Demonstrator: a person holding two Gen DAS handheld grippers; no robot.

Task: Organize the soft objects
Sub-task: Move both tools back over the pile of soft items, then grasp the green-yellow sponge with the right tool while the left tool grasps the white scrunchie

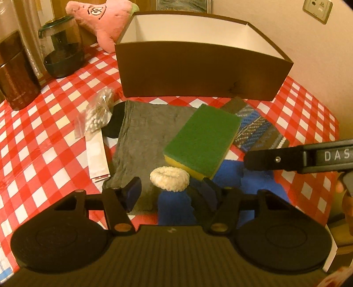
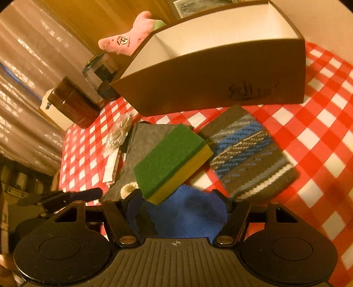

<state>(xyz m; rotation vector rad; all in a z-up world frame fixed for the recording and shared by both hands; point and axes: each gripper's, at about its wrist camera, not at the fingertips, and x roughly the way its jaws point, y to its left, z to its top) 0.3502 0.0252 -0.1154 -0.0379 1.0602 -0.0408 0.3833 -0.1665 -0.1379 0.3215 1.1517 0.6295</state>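
Observation:
A cream fluffy scrunchie lies where a grey cloth meets a blue cloth. My left gripper hovers open just short of the scrunchie, with one fingertip on each side and neither pad touching it. A green and yellow sponge rests partly on both cloths. My right gripper stands open over the blue cloth, and the sponge has its near corner between the fingertips. A striped knitted cloth lies to the right. The open brown box stands behind.
A bag of cotton swabs and a paper sachet lie left of the grey cloth. Behind them stand a brown canister and a glass jar. A pink plush leans beside the box. The red checked tablecloth covers the table.

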